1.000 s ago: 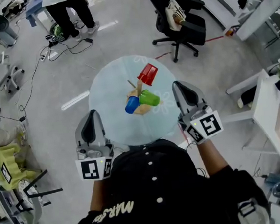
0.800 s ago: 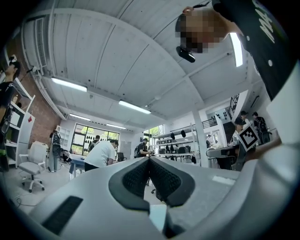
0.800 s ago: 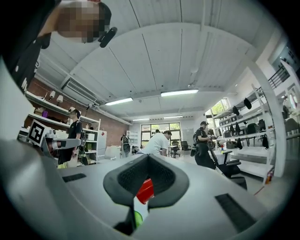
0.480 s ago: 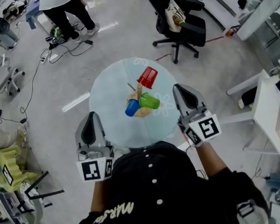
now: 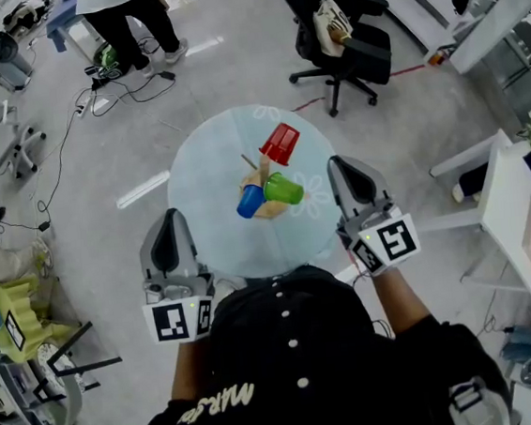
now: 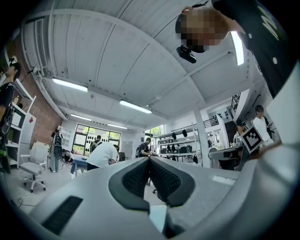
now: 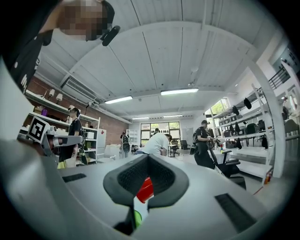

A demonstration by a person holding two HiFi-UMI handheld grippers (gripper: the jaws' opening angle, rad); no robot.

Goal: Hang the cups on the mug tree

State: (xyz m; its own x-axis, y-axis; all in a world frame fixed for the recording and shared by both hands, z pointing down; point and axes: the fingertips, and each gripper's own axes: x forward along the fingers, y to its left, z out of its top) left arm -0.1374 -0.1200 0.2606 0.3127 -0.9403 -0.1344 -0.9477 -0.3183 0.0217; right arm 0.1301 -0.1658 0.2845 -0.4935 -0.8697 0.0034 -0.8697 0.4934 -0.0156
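A wooden mug tree (image 5: 264, 180) stands in the middle of a round pale-blue table (image 5: 213, 229) in the head view. Three cups hang on it: a red cup (image 5: 281, 142) at the far side, a green cup (image 5: 284, 189) to the right, a blue cup (image 5: 250, 199) to the left. My left gripper (image 5: 172, 241) is at the table's near-left edge, shut and empty. My right gripper (image 5: 350, 177) is at the near-right edge, shut and empty. In the right gripper view the red cup (image 7: 146, 189) and a bit of the green cup (image 7: 137, 218) show behind the touching pads (image 7: 161, 176).
A black office chair (image 5: 347, 43) stands beyond the table. A person (image 5: 129, 18) stands at the far left by cables on the floor. A white side table (image 5: 510, 209) is to the right, a yellow-green stool (image 5: 12, 314) and racks to the left.
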